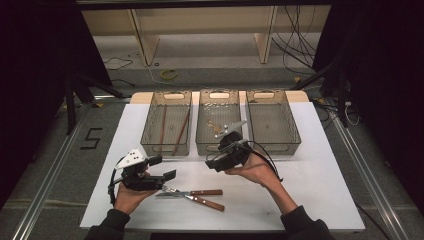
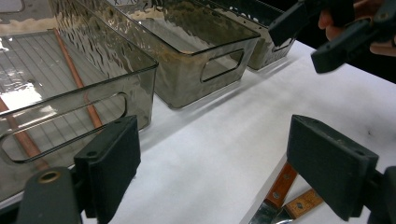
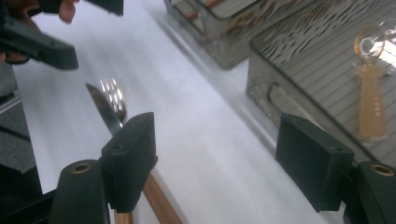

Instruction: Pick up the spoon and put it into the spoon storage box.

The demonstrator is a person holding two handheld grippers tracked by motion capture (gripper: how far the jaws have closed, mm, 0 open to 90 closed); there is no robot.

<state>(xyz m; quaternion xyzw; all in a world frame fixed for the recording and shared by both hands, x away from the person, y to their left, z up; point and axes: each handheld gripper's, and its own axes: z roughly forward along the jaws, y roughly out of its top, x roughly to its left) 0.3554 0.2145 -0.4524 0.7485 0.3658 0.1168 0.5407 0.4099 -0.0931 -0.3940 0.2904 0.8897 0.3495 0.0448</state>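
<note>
A knife (image 1: 192, 192) and a fork (image 1: 202, 201), both with wooden handles, lie side by side on the white table top (image 1: 300, 190) near its front. My left gripper (image 1: 163, 168) hovers just left of their metal ends, open and empty; the two handles (image 2: 285, 186) show past its right jaw. My right gripper (image 1: 214, 161) hangs in front of the middle bin (image 1: 218, 122), pointing towards the cutlery. It is open with nothing between its fingers (image 3: 229, 163). The knife blade (image 3: 105, 114) and fork tines (image 3: 112, 88) lie beyond its left jaw.
Three smoky clear bins stand in a row at the back. The left bin (image 1: 166, 122) holds two brown chopsticks (image 1: 162, 127). The middle one holds a wooden-handled spoon (image 3: 371, 107). The right bin (image 1: 272, 120) looks bare. The table's front edge is close to both forearms.
</note>
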